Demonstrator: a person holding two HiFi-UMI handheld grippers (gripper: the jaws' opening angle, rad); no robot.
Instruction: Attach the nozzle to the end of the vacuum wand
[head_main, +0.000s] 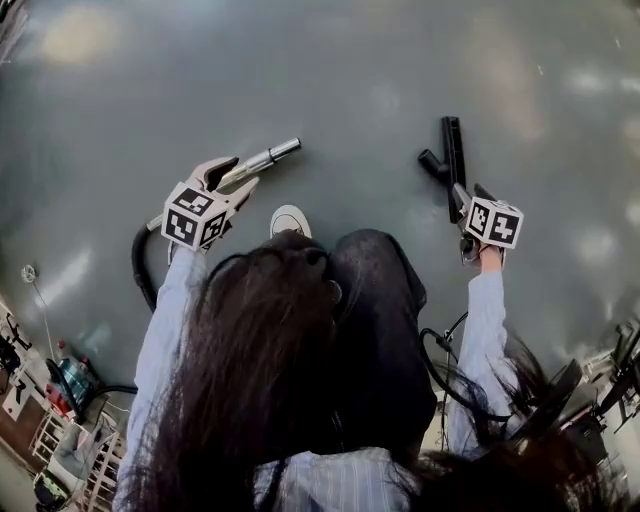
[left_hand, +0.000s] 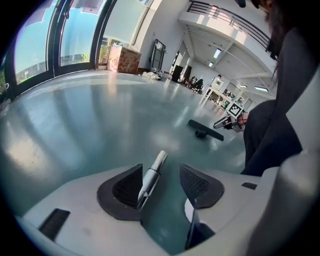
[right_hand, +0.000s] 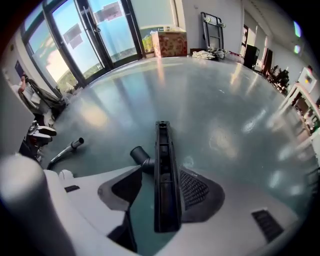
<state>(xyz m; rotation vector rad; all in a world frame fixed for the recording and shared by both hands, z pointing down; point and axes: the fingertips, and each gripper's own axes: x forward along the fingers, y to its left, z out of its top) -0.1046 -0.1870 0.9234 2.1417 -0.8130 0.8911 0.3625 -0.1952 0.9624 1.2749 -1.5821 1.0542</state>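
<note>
Wide open on L: L hand-held gripper (left_hand: 161, 185) astride wand (left_hand: 150, 180) lying on floor (head_main: 350, 80), close by L pad, no clamp. Same on R: R hand-held gripper (right_hand: 161, 190) open astride nozzle (right_hand: 162, 150), near R pad, well apart from wand.

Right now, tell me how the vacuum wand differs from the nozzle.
The wand is a shiny metal tube; the nozzle is a flat black bar with a side neck. The wand lies between the left gripper's open jaws, the nozzle between the right gripper's. The wand runs into a black hose; the nozzle lies loose. Both rest on the grey floor, not yet joined.
</note>
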